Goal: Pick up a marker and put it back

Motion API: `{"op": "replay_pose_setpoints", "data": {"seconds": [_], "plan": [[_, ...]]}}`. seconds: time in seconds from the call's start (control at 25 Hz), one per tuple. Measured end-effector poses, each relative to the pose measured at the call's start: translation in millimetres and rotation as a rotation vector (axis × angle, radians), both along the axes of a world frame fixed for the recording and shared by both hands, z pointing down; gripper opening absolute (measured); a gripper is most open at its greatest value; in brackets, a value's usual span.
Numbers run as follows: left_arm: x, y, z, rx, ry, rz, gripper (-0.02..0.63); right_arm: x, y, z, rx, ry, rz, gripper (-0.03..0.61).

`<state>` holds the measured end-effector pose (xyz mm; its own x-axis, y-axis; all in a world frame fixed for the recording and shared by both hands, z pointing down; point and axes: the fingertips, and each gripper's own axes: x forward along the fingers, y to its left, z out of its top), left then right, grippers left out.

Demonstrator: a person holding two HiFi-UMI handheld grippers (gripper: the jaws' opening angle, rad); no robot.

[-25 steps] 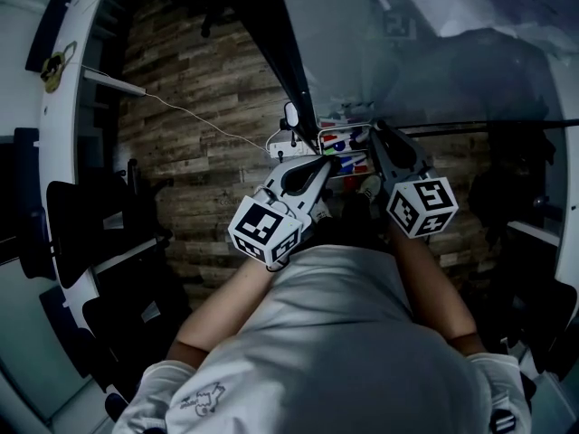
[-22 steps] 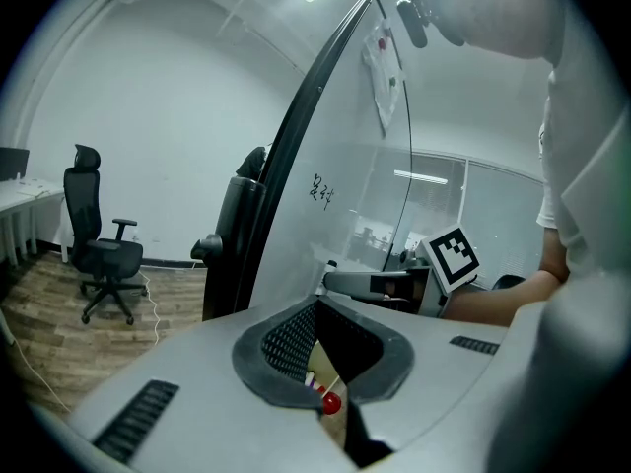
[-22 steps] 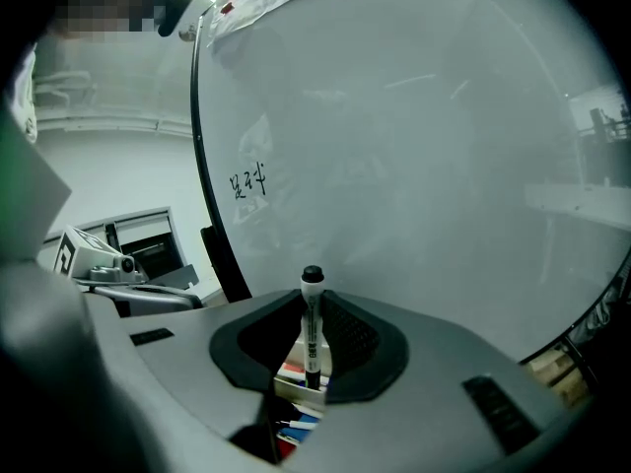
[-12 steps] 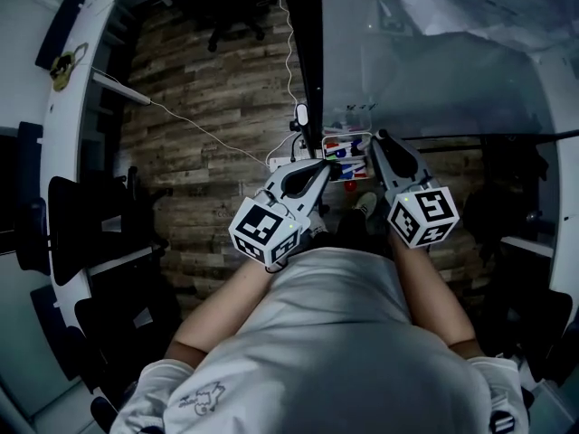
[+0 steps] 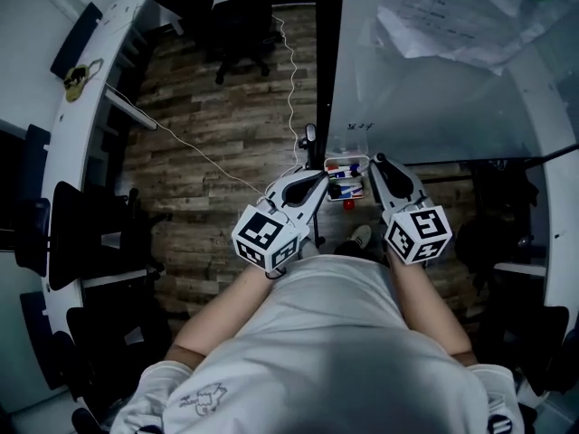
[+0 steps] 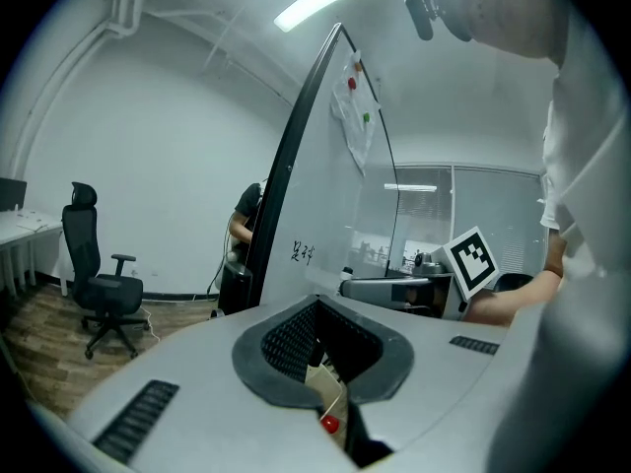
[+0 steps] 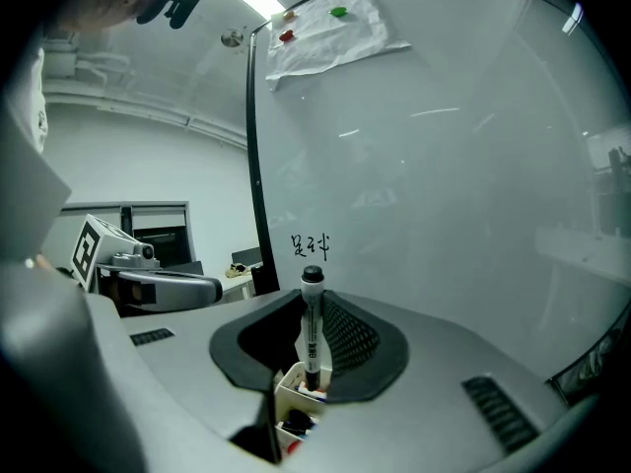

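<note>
Whiteboard fills the background. Your right gripper is clamped on the marker, which stands upright with its lower end over the marker tray at the board's bottom edge. Left gripper is narrowly parted and empty. Risk: release off-centre and the marker likely catches the tray wall or the other pens, tips, and drops to the floor.

A pale short-sleeved shirt is worn, while the white left gripper and right gripper are fitted with dark ribbed pads and black-and-white marker cubes.
</note>
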<state>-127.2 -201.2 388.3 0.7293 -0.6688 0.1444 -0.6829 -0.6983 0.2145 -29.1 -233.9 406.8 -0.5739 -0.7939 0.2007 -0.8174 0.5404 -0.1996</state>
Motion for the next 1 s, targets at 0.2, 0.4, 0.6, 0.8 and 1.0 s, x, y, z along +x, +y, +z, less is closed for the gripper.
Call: {"op": "replay_pose_setpoints", "data": {"seconds": [0.2, 0.4, 0.6, 0.8, 1.0], "plan": [[-3.5, 0.5, -12.2, 0.033, 0.006, 0.000, 0.005, -2.8, 6.4, -12.1, 0.030, 0.005, -0.009, 0.069], [-7.9, 2.2, -19.2, 0.059, -0.001, 0.002, 0.005, -5.5, 6.9, -20.3, 0.059, 0.005, -0.010, 0.069], [-7.2, 4.5, -22.6, 0.073, -0.017, 0.015, 0.003, -5.8, 6.5, -23.9, 0.070, 0.001, -0.004, 0.069], [-6.0, 6.7, -26.2, 0.077, -0.006, 0.026, 0.005, -3.8, 8.6, -24.3, 0.071, 0.002, 0.005, 0.069], [-5.4, 5.3, -31.2, 0.089, 0.027, 0.025, 0.005, -1.4, 9.6, -22.4, 0.065, 0.004, 0.008, 0.069]]}}
